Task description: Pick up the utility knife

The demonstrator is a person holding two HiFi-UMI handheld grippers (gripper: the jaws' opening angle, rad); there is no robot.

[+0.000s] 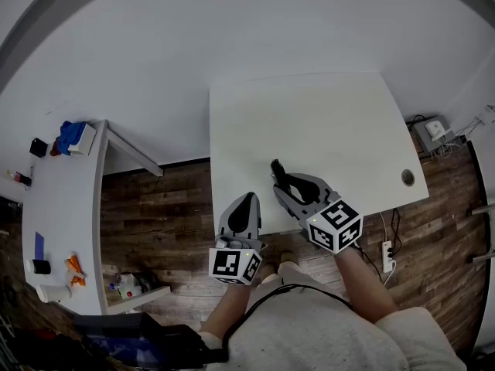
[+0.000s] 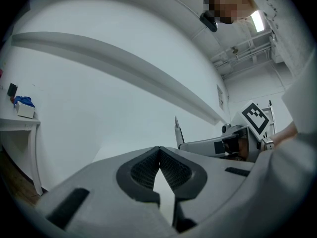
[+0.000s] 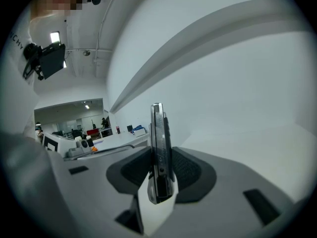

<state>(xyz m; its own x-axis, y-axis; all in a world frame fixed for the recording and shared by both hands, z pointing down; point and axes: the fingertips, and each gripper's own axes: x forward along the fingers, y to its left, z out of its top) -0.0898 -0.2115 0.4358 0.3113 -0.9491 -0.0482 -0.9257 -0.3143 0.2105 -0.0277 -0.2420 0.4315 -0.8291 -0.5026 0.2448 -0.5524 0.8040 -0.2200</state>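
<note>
The utility knife, a slim dark and silver tool, stands upright between the pads of my right gripper, which is shut on it. In the head view the knife sticks out from the right gripper over the near part of the white table, lifted off its top. My left gripper hangs at the table's near edge, left of the right one, shut with nothing in it. In the left gripper view its pads meet at the tips, and the knife tip shows to the right.
A round cable hole sits near the table's right corner. A second white table at the left carries a blue object and several small items. A power strip lies on the wooden floor at the right.
</note>
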